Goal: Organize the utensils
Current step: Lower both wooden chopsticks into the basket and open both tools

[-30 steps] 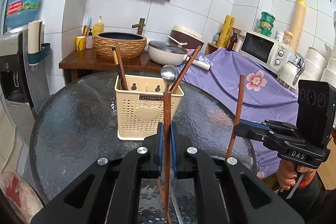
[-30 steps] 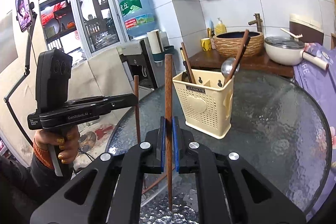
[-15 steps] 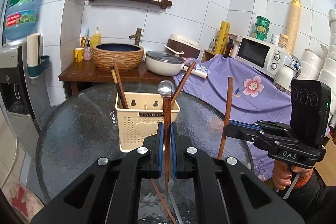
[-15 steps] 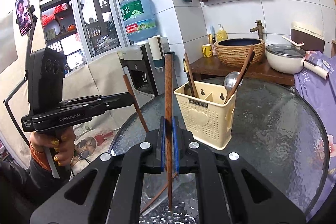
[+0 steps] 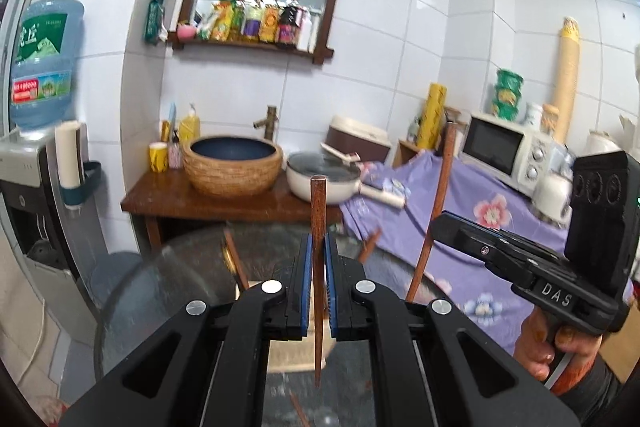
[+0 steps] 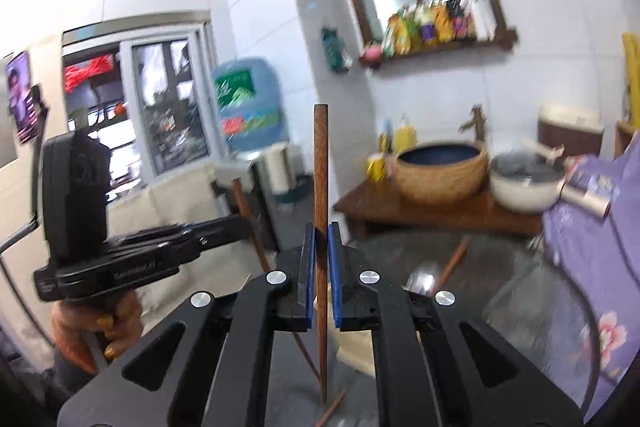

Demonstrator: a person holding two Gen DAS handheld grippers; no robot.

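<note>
**Two chopsticks clamped upright**

Left gripper (image 5: 316, 259) clamps one dark wooden chopstick (image 5: 318, 227) upright, thick end above the pads, tapered tip below. Right gripper (image 6: 321, 255) clamps a matching chopstick (image 6: 321, 163) upright, likewise tip down.

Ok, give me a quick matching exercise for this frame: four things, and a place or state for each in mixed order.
Things:
1. left gripper
2. pan
3. bottles
4. microwave

Places or states:
A. on the mirror shelf
B. on the purple cloth
C. shut on a chopstick
D. beside the woven basin

Pairs: 1-C, 2-D, 3-A, 4-B
</note>
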